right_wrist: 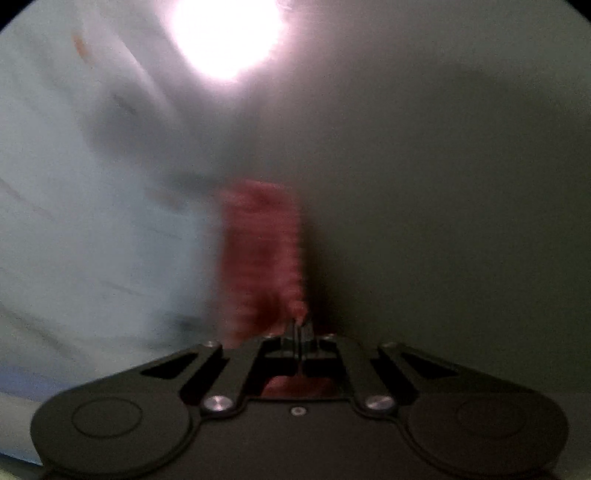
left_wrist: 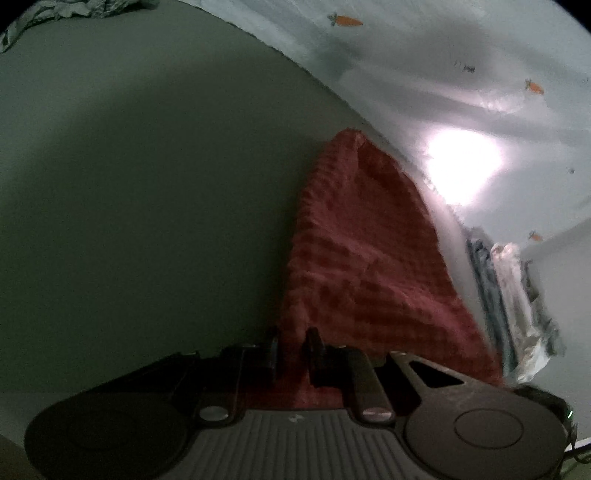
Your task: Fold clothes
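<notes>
A red waffle-textured cloth (left_wrist: 354, 251) hangs in front of the left wrist camera, lifted off the surface. My left gripper (left_wrist: 293, 343) is shut on the red cloth's near edge, the fabric bunched between its two fingers. In the right wrist view the same red cloth (right_wrist: 262, 254) is motion-blurred and stretches away from my right gripper (right_wrist: 301, 325), which is shut on a corner of it with the jaws pressed together.
A pale sheet printed with small carrots (left_wrist: 461, 66) covers the surface, with a bright light glare (left_wrist: 461, 166). A stack of folded blue and white clothes (left_wrist: 513, 306) lies at the right. A grey-green wall (left_wrist: 147, 166) fills the left. Crumpled fabric (left_wrist: 74, 9) shows at top left.
</notes>
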{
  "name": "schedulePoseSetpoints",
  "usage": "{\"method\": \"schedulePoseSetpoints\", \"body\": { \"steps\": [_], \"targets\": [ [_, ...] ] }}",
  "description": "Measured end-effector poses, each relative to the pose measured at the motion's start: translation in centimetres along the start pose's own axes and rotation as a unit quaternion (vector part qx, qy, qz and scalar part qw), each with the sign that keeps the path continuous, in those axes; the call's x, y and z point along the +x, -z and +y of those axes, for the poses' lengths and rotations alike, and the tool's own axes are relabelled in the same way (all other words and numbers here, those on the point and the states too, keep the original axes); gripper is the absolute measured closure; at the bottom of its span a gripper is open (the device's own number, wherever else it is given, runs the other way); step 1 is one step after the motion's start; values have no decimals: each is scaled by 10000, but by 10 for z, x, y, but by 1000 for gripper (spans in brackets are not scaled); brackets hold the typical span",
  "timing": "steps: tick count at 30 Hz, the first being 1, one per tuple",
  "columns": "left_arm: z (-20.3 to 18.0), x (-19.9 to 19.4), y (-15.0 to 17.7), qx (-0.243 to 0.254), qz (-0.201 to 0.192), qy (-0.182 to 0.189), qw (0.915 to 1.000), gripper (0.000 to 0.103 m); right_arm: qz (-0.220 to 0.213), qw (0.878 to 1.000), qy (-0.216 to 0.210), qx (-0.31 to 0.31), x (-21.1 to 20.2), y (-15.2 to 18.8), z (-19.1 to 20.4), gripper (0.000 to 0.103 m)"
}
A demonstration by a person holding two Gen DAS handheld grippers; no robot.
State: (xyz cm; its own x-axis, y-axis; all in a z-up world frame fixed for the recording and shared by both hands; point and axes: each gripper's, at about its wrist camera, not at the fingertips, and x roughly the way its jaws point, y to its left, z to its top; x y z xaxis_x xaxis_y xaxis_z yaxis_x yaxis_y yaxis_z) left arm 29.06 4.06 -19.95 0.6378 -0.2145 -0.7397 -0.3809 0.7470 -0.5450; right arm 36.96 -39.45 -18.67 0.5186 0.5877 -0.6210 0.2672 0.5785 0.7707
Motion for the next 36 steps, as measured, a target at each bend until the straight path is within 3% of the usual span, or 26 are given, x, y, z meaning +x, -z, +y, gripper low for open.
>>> {"method": "schedulePoseSetpoints", "body": {
  "steps": [1, 2, 4, 8, 13, 15, 17, 19, 24, 32, 36],
  "targets": [
    [-1, 3, 0, 69, 84, -60, 9999, 85, -13, 9980, 485, -399, 1, 2, 6, 102],
    [-3, 4, 1, 157, 166, -111, 9997, 82, -60, 9966, 557, -602, 1, 4, 11, 98],
    [-8, 5, 6, 408, 267, -235, 9985, 79, -235, 9957, 654, -613, -4, 7, 19, 82],
    [-10, 10, 10, 452, 309, -324, 9980, 78, -682, 9784, 1110, -1603, -15, 22, 50, 79],
    [-7, 13, 7, 381, 334, -283, 9983, 77, -307, 9640, 732, -2538, -9, 35, 74, 79],
    [-7, 14, 7, 375, 340, -276, 9983, 77, -39, 9586, 802, -2731, 7, 40, 81, 79],
    [-6, 12, 7, 368, 343, -282, 9983, 76, 146, 9508, 918, -2954, 21, 45, 86, 82],
    [-7, 10, 7, 415, 364, -298, 9980, 74, 220, 9420, 1081, -3169, 26, 49, 90, 103],
    [-17, 6, 5, 718, 323, -426, 9960, 62, -218, 9458, 530, -3197, -5, 40, 97, 103],
    [-19, 10, 13, 878, 430, -405, 9944, 60, -309, 9372, 1628, -3069, -1, 24, 73, 100],
    [-18, 10, 15, 853, 507, -308, 9946, 59, -274, 9367, 1885, -2939, -3, 24, 63, 81]
  ]
}}
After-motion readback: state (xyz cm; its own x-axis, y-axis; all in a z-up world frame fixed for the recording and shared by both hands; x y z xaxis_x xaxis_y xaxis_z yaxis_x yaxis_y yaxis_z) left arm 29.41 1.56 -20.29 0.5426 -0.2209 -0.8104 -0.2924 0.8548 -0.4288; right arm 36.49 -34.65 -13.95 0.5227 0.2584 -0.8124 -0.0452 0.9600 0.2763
